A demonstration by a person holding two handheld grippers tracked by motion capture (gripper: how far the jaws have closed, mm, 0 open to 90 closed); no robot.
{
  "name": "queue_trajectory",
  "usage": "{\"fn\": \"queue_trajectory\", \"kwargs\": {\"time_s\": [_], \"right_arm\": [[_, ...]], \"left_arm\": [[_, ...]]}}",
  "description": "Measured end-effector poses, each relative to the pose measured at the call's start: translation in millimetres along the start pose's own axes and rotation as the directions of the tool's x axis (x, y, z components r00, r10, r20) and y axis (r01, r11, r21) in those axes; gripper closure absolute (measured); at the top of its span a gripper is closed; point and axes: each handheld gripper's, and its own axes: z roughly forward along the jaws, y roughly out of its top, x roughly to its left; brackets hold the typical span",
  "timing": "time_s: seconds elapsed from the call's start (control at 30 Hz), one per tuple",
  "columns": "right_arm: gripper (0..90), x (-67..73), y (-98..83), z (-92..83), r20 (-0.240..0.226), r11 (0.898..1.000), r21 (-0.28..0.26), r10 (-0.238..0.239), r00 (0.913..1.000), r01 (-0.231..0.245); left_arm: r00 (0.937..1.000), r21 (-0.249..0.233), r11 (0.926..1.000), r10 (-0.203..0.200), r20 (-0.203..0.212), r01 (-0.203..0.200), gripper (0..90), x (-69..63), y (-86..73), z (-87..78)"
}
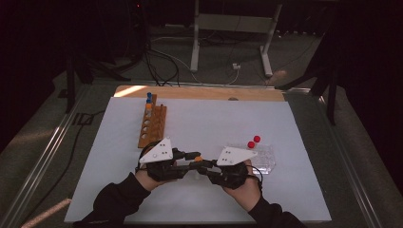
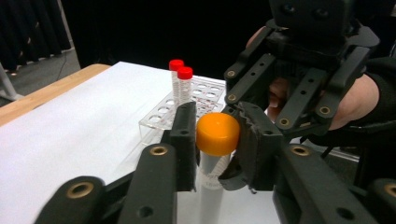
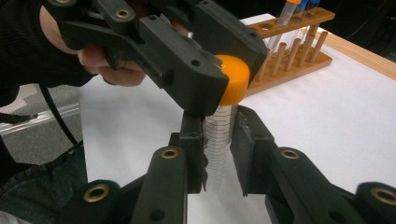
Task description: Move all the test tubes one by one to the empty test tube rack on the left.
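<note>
A clear graduated tube (image 3: 218,135) with an orange cap (image 3: 233,79) stands upright above the white mat, at the front centre between the two hands. My right gripper (image 3: 219,149) is shut on the tube's body below the cap. From the opposite side, my left gripper (image 2: 217,140) has its pads pressed on both sides of the orange cap (image 2: 217,133). In the high view the two grippers meet tip to tip at the cap (image 1: 197,158), with the left gripper (image 1: 192,156) coming from the left and the right gripper (image 1: 203,165) from the right.
A wooden rack (image 1: 153,124) at the back left holds a blue-capped and an orange-capped tube (image 1: 148,100). A clear plastic rack (image 1: 261,159) beside the right hand carries two red-capped tubes (image 1: 254,141). The white mat (image 1: 214,118) covers most of the table.
</note>
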Motion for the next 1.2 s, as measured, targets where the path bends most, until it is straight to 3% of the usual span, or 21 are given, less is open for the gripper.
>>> {"fn": "queue_trajectory", "kwargs": {"time_s": [0.33,0.6,0.67,0.77,0.83,0.93,1.07,1.2], "right_arm": [[72.9,0.3,0.9,-2.0,0.008,0.999,-0.035,0.01,0.9999,-0.01],[45.6,1.2,1.2,-7.2,0.033,0.997,-0.078,0.02,0.9992,-0.017],[37.3,2.5,1.3,-6.7,0.052,0.998,-0.055,0.017,0.9985,-0.014],[28.5,1.1,0.6,-6.0,0.031,0.997,-0.046,0.057,0.9979,-0.056],[25.9,0.7,0.1,-7.0,0.03,0.996,-0.056,0.076,0.9966,-0.075],[15.3,2.2,0.4,-10.0,0.066,0.994,-0.079,0.079,0.9947,-0.074],[8.6,2.7,1.0,-15.5,0.09,0.991,-0.107,0.088,0.9921,-0.078],[0.0,2.2,0.1,-19.8,0.079,0.991,-0.112,0.087,0.9931,-0.077]], "left_arm": [[0.9999,-0.001,0.9999,0.011,0.001,-0.011,71.7,2.5,5.8,-3.5],[0.9996,-0.021,0.9998,-0.004,-0.027,0.004,71.8,13.6,11.7,-18.0],[0.9991,-0.024,0.9997,-0.005,-0.041,0.004,71.8,16.6,12.9,-22.2],[0.998,-0.029,0.9996,-0.008,-0.063,0.006,71.8,21.4,15.4,-28.9],[0.9968,-0.033,0.9994,-0.009,-0.079,0.006,71.8,25.1,17.3,-33.8],[0.9946,-0.036,0.9993,-0.011,-0.103,0.007,71.8,30.9,20.3,-41.4],[0.9904,-0.037,0.9993,-0.014,-0.137,0.009,71.8,38.4,23.6,-51.4],[0.9863,-0.032,0.9994,-0.016,-0.164,0.011,71.8,45.3,26.0,-59.6]]}}
